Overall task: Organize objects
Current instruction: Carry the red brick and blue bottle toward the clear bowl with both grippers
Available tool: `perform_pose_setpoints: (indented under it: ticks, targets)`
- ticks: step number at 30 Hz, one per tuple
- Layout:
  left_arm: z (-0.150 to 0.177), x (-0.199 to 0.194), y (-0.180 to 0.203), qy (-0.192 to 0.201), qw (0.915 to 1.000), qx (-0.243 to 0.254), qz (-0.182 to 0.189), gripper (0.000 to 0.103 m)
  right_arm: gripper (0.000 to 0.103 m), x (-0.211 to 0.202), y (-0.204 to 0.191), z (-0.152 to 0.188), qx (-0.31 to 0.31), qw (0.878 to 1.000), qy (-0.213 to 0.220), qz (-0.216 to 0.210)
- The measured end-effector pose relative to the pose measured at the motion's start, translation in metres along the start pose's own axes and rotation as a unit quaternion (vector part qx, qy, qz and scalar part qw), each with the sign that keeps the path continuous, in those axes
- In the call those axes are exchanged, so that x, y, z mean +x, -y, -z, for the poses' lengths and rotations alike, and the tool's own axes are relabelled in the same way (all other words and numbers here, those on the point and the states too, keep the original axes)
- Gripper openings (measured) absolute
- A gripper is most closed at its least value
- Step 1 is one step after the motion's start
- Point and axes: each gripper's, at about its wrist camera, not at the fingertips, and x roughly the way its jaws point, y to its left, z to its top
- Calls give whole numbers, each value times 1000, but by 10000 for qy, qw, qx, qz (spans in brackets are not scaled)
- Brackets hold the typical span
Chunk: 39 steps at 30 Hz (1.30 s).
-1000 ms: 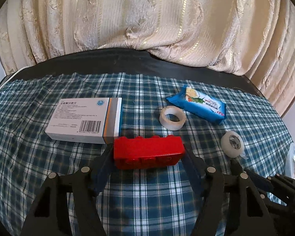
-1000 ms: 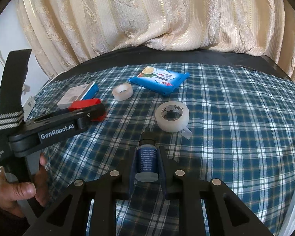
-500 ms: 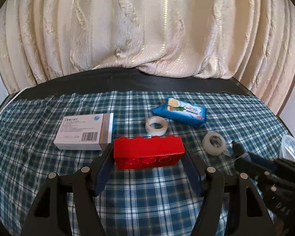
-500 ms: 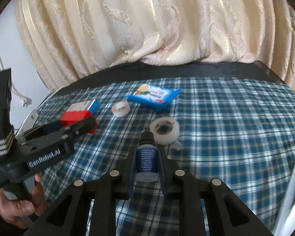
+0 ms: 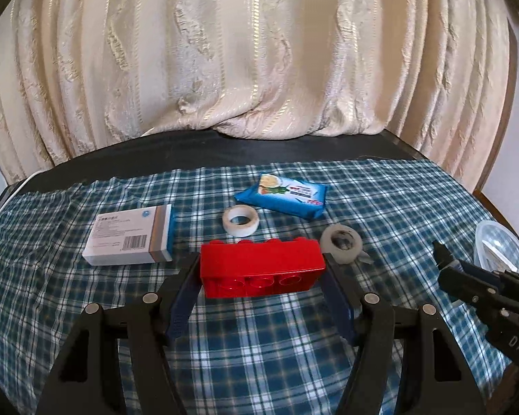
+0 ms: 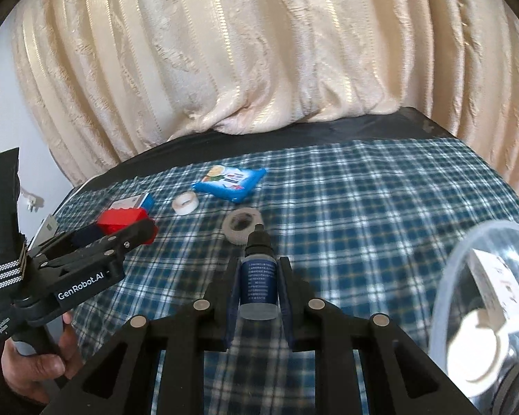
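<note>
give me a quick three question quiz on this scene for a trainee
1. True or false: the left tool is shut on the red building brick.
2. What does the right tool hold? A) roll of tape B) small dark dropper bottle C) blue snack packet
3. Fill in: the white medicine box lies on the ____ tablecloth.

Key: 1 true. 2 B, the dropper bottle. 3 blue plaid (checked).
</note>
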Motion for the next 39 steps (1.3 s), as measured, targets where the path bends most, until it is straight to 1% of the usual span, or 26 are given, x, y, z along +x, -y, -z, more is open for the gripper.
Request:
perform_pose_setpoints:
  ticks: [10, 18, 34, 39]
  targets:
    - [4, -5, 16, 2, 9997, 209, 104, 68, 22, -30, 21, 7, 250, 9988, 253, 335]
    - [8, -11, 31, 12, 9991, 353, 233, 68, 22, -49, 43, 15, 455, 9965, 375, 595]
    - [13, -18, 71, -31, 9968, 643, 466, 68, 22, -85, 98, 35, 995, 9869, 578, 1129]
    - [14, -18, 86, -63, 9955, 753, 564, 68, 22, -90, 114, 41, 1147, 9840, 583, 1231]
